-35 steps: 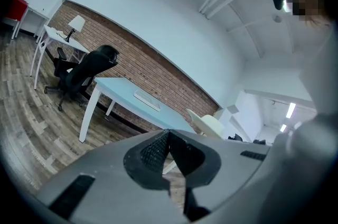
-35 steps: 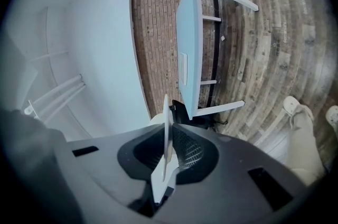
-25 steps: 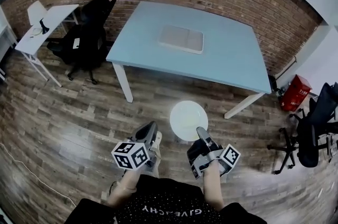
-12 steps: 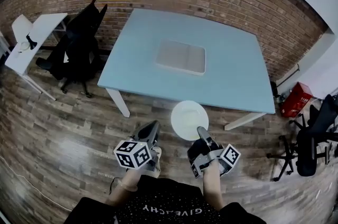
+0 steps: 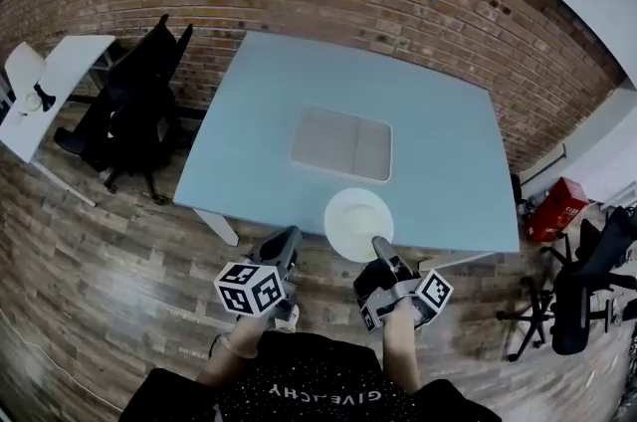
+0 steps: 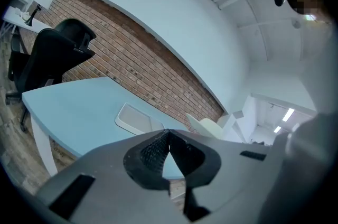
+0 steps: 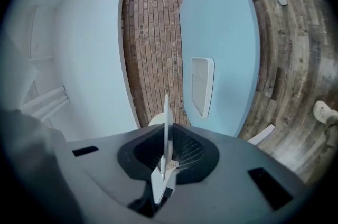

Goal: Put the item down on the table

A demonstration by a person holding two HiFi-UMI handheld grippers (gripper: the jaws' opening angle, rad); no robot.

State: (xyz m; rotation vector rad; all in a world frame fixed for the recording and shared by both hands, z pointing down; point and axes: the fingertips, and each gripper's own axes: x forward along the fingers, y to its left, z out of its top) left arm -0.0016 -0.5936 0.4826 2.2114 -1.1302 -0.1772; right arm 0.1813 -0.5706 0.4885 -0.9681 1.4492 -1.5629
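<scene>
Plate is pinched by its near rim in your right gripper, jaws clamped on it. You have stepped closer to the table. A moment ago the plate hung over the floor; in the head view it now overlaps the table's near edge, just short of the grey tray. Your left gripper hangs to its left, jaws pressed together on nothing. The approach looks nearly finished; lowering the plate onto bare tabletop seems next.
</scene>
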